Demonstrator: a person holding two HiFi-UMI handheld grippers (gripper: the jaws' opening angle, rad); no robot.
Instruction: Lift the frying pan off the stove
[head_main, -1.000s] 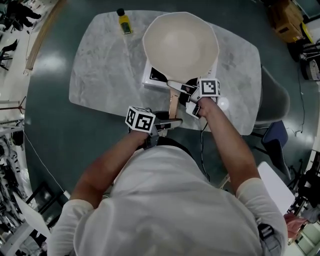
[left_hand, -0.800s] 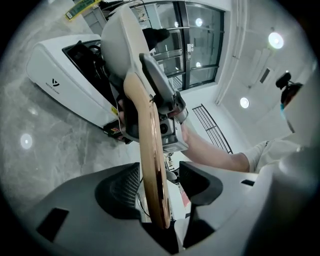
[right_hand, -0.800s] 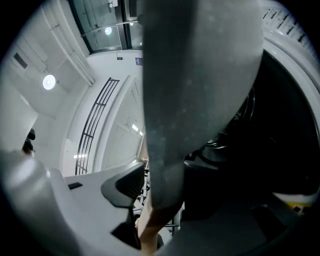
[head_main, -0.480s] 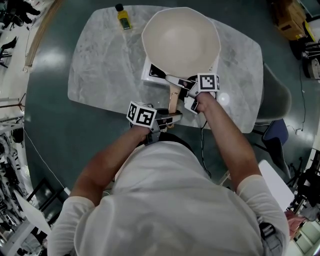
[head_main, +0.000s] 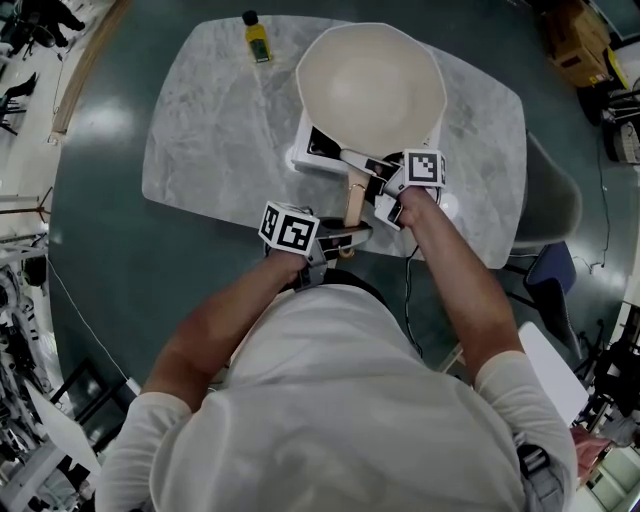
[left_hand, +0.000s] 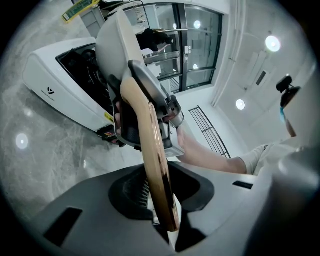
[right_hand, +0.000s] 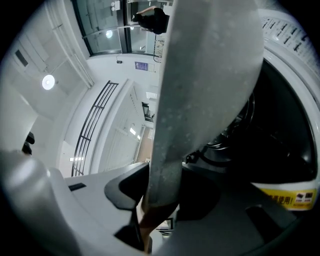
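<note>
The left claw (head_main: 345, 240) pinches the wooden end of the handle (head_main: 353, 203) and the right claw (head_main: 380, 180) clamps its grey neck, so the grasp looks done. The frying pan (head_main: 370, 85) sits over the stove (head_main: 318, 150) on the worktop (head_main: 200, 130); the lift itself seems yet to come.

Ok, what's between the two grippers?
The wooden handle of the pan, in the head view: the left gripper clamps its end, the right gripper its grey neck.

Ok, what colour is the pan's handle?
The handle is light tan wood, glossy. It shows best in the left gripper view.
</note>
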